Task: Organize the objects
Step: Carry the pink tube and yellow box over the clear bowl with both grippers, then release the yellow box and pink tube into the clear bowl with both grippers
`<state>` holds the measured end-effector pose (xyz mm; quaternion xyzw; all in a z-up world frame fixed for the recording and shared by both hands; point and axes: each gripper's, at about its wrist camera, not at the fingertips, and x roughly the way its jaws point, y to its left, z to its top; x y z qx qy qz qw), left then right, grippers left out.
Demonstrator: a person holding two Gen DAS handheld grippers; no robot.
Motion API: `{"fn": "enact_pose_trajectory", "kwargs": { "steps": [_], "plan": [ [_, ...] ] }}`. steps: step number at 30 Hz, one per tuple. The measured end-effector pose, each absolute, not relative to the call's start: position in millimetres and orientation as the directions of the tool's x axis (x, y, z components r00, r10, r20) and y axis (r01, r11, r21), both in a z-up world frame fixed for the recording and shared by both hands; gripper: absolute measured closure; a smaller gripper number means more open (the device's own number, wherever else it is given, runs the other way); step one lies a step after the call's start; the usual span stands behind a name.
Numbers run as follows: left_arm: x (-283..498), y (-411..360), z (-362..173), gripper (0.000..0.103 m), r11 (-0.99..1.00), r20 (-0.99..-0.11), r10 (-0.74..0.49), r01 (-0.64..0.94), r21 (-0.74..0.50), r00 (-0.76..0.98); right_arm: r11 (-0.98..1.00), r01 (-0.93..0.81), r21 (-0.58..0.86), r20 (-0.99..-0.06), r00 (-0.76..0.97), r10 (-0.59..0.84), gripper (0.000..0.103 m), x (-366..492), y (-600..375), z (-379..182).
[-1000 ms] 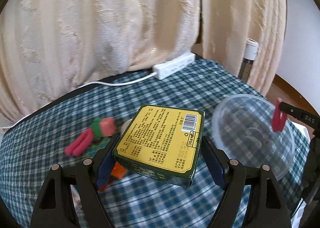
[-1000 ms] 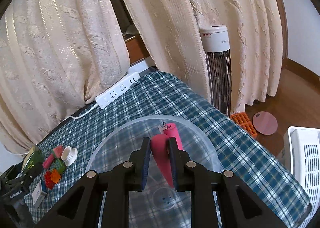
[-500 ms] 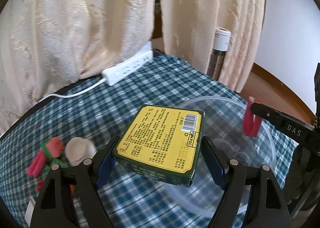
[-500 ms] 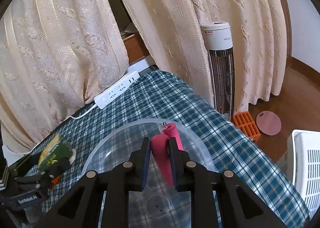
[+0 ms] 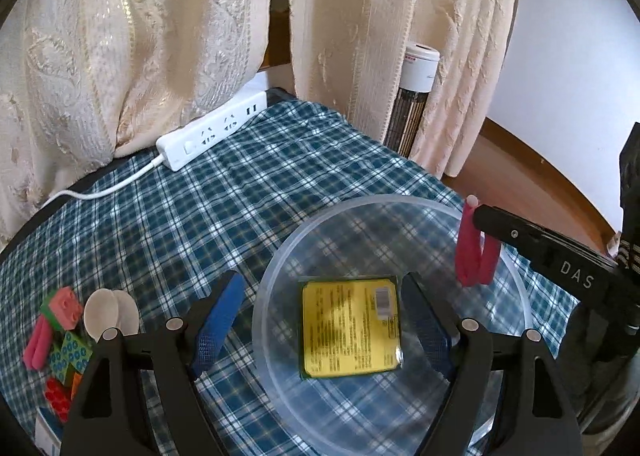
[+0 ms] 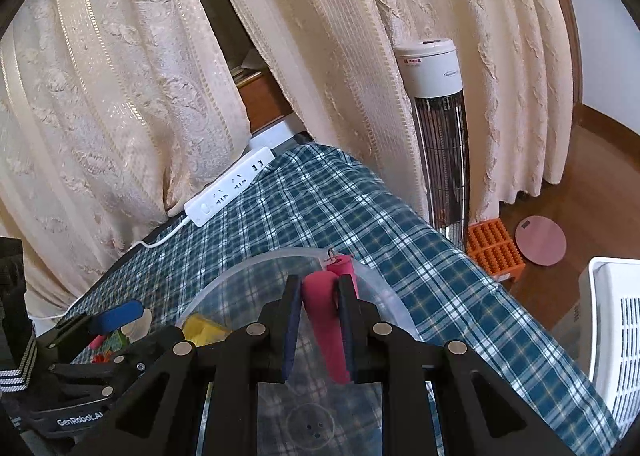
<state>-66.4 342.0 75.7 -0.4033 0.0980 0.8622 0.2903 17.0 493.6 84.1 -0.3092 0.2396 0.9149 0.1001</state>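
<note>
Checked cloth covers the surface [image 5: 240, 192], where the yellow box [image 5: 350, 326] lies flat in the clear bowl [image 5: 276, 268] between the left gripper [image 5: 320, 330]'s spread jaws, while the right gripper [image 6: 320, 330], nearer the far rim, pinches the pink peg [image 6: 326, 322] upright above it.

Tablecloth [image 5: 248, 192] blue-white plaid. On it: bowl [image 5: 280, 256] see-through, box [image 5: 350, 326] inside yellow with dark green edges. Left of bowl, blocks [image 5: 64, 340] pink/green/red/orange. Power strip [image 5: 212, 130] white, curtains [image 5: 132, 36] cream.
</note>
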Motion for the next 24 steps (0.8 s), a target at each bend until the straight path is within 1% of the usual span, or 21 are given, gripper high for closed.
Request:
{"fn": "enact_pose_trajectory", "kwargs": {
  "steps": [5,13,14,15,17,24],
  "plan": [
    [-70,330,76,0.021,-0.833,-0.755,0.407,-0.549,-0.076,-0.514,-0.865,-0.329,0.378,-0.609,-0.793,0.036,0.083,17,491,88],
    [-61,315,80,0.021,-0.855,-0.746,0.357,-0.518,-0.019,-0.562,-0.867,-0.317,0.385,-0.605,-0.796,0.022,0.082,12,484,93],
    [-61,312,81,0.021,-0.857,-0.746,0.355,-0.515,-0.019,-0.564,-0.866,-0.317,0.388,-0.605,-0.796,0.02,0.081,11,484,93],
    [-61,310,81,0.021,-0.859,-0.746,0.353,-0.511,-0.019,-0.565,-0.864,-0.317,0.392,-0.605,-0.796,0.018,0.076,11,483,94],
    [-60,303,82,0.021,-0.865,-0.745,0.351,-0.502,-0.026,-0.567,-0.859,-0.323,0.397,-0.601,-0.799,0.022,0.07,13,482,96],
    [-57,285,83,0.021,-0.879,-0.746,0.343,-0.476,-0.039,-0.571,-0.869,-0.311,0.386,-0.595,-0.803,0.024,0.069,18,467,103]
  ]
}}
